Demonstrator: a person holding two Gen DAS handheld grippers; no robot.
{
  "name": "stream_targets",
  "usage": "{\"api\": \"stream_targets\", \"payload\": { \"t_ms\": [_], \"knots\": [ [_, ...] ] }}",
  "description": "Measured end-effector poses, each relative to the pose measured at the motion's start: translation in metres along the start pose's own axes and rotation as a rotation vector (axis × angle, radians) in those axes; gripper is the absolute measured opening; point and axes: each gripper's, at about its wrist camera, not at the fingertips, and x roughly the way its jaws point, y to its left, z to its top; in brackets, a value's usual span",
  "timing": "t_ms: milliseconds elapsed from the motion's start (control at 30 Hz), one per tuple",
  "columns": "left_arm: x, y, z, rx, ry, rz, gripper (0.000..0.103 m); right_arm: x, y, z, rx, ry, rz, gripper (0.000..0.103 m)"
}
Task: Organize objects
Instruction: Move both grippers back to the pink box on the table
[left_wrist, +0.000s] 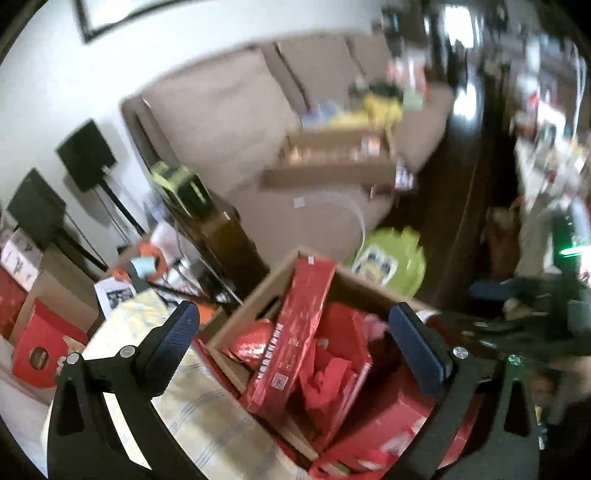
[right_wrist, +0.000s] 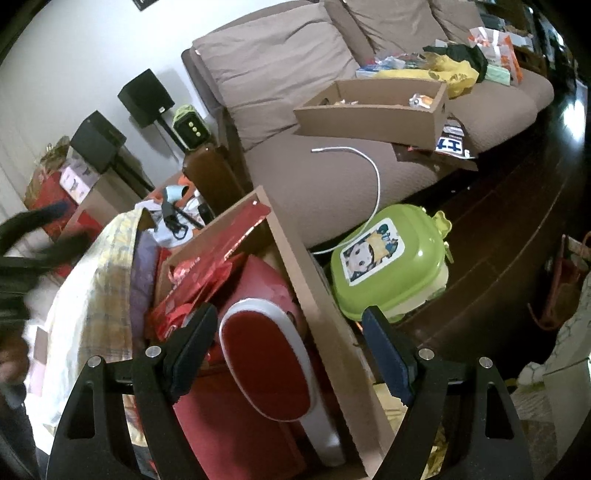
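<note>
Brown sofa (right_wrist: 332, 177) fills the background, a shallow cardboard tray (right_wrist: 373, 110) on its seat. Nearer, a cardboard box (right_wrist: 325, 295) brims with red packages (left_wrist: 291, 332). Both the left gripper (left_wrist: 291, 339) and right gripper (right_wrist: 291, 336) hang released above it, grasping nothing.

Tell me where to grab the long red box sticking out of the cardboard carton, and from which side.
Grip the long red box near its raised upper end, which leans clear of the cardboard carton. Come from above, jaws across its narrow width. Its lower end is buried among red packaging, so that end likely offers no clean hold.
</note>
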Motion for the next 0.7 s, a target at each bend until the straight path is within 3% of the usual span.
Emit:
{"api": "stream_targets", "payload": {
  "t_ms": [100, 167, 200, 300, 333, 533, 567, 633, 700],
  "knots": [
    [-0.058, 0.028, -0.017, -0.031, -0.105, 0.052, 0.103, -0.001, 0.002, 0.0, 0.001, 0.013, -0.014, 0.082],
    [-0.095, 0.054, -0.042, -0.06, -0.178, 0.169, 0.103, -0.002, 0.007, 0.001, -0.012, 0.023, -0.045, 0.082],
    [-0.113, 0.068, -0.06, -0.07, -0.209, 0.266, 0.103, -0.002, 0.012, 0.001, -0.029, 0.03, -0.068, 0.082],
    [-0.153, 0.108, -0.113, -0.122, -0.208, 0.451, 0.103, -0.001, 0.033, -0.001, -0.104, 0.047, -0.101, 0.082],
    [-0.163, 0.118, -0.126, -0.149, -0.2, 0.47, 0.103, -0.001, 0.041, -0.001, -0.129, 0.049, -0.102, 0.082],
    [-0.254, 0.217, -0.249, -0.533, -0.142, 0.611, 0.103, -0.017, 0.113, -0.006, -0.284, 0.037, -0.022, 0.082],
    [-0.273, 0.233, -0.274, -0.607, -0.147, 0.666, 0.103, -0.02, 0.124, -0.009, -0.315, 0.036, -0.032, 0.082],
    [-0.295, 0.257, -0.315, -0.729, -0.134, 0.764, 0.103, -0.031, 0.163, -0.02, -0.438, 0.027, -0.06, 0.083],
    [-0.309, 0.275, -0.348, -0.843, -0.132, 0.799, 0.103, -0.047, 0.202, -0.039, -0.567, 0.01, -0.036, 0.085]
  ]
}}
